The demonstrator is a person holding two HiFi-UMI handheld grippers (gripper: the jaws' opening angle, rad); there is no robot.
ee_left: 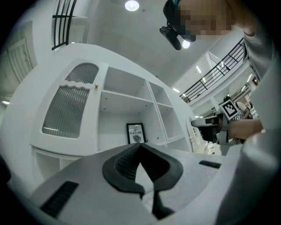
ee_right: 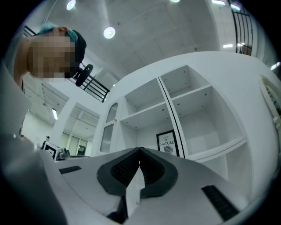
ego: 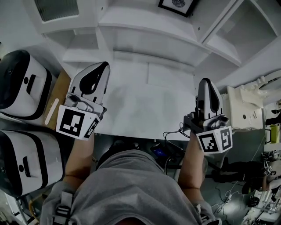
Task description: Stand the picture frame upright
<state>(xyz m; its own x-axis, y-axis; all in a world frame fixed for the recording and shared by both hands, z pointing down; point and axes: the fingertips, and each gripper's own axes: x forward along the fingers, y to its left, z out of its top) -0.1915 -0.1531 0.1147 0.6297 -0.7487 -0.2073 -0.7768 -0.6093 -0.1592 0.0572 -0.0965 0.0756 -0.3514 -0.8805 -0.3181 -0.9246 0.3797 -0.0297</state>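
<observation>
The left gripper (ego: pixel 103 66) and right gripper (ego: pixel 205 81) are held over the near edge of a white table (ego: pixel 145 105), each with jaws pressed together and empty. Two white cases (ego: pixel 19 83) are seen at the left (one behind the other). Farthest, the frame (ego: pixel 175 5) is seen upright in a shelf (ego: pixel 145 35) cubby.

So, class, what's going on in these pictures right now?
A person holds a gripper in each hand over a white table. The left gripper and the right gripper are both shut and empty. The frame stands upright in a shelf compartment ahead; neither gripper touches it.
</observation>
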